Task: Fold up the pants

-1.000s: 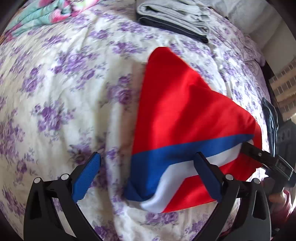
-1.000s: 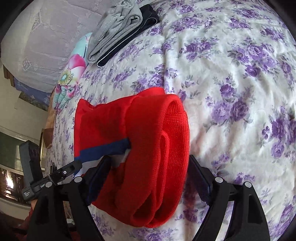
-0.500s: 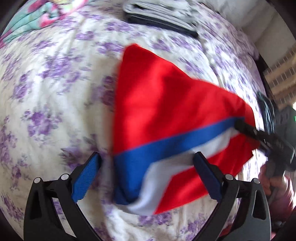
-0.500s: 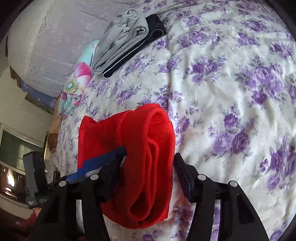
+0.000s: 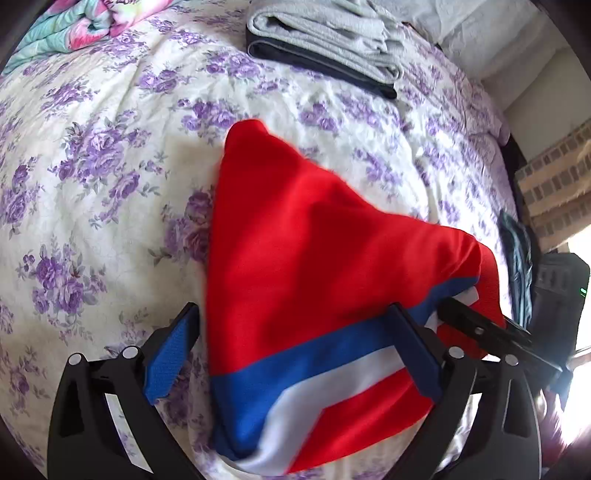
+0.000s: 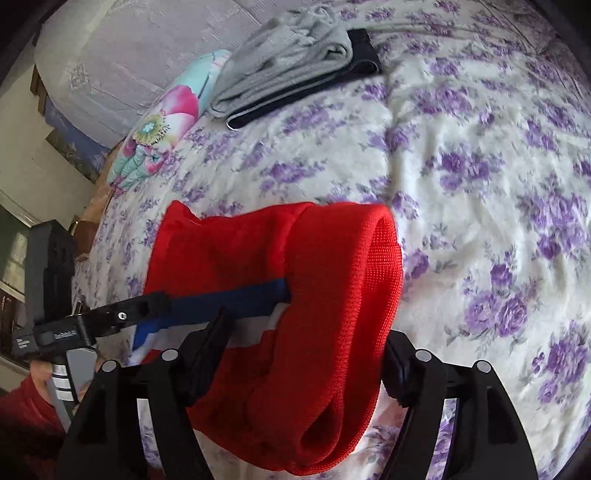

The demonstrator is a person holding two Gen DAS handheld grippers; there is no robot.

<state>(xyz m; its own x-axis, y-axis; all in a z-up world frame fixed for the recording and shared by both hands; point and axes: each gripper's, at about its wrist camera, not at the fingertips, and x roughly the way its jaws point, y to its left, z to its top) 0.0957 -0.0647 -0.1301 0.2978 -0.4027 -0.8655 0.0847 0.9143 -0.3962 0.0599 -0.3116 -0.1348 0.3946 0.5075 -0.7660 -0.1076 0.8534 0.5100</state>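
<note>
Since half a second ago the right gripper (image 6: 306, 365) has widened again around the bunched end of the red knit pants with a blue and white side stripe (image 5: 317, 273), after narrowing on them just before; its jaws are opening at this moment, with the thick red roll of fabric between them. Whether its pads press the cloth cannot be told, since the roll hides the inner faces. Over the same second the pants have slid a little across the left wrist view, and the garment now sits lower and nearer the left gripper (image 5: 295, 354).

That left gripper stands with its blue-padded fingers (image 5: 168, 360) wide apart. The left pad is clear of the fabric; the folded edge of the pants lies between the two fingers, over the right one.

Folded into a rough triangle, the pants lie on the white bedspread printed with purple flowers (image 5: 92, 155). One corner points away toward the head of the bed, and the striped long edge runs across the view from the left gripper to the right one.

Well beyond the pants, a stack of folded grey and dark garments (image 5: 325, 40) rests on the bedspread, beside a turquoise and pink floral blanket (image 5: 74, 22).
</note>
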